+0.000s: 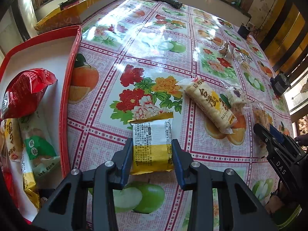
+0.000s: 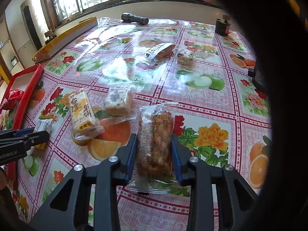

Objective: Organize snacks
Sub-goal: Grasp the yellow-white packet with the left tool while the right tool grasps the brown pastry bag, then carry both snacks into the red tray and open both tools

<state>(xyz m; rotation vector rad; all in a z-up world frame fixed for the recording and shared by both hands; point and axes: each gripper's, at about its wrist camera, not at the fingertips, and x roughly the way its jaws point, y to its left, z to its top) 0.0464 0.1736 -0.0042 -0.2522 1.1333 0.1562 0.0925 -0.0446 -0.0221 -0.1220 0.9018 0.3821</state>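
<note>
Snacks | left tool clamps yellow packet | right tool clamps clear-wrapped pastry, contents blurred

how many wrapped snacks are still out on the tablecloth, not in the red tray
6: yellow-white packet in left gripper, brown clear-wrapped snack in right gripper, rice cracker, pale square beside it, two farther back. Others may be hidden.

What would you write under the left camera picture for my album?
Left gripper shut on a yellow-and-white snack packet on the flowery tablecloth, beside the red tray.
</note>
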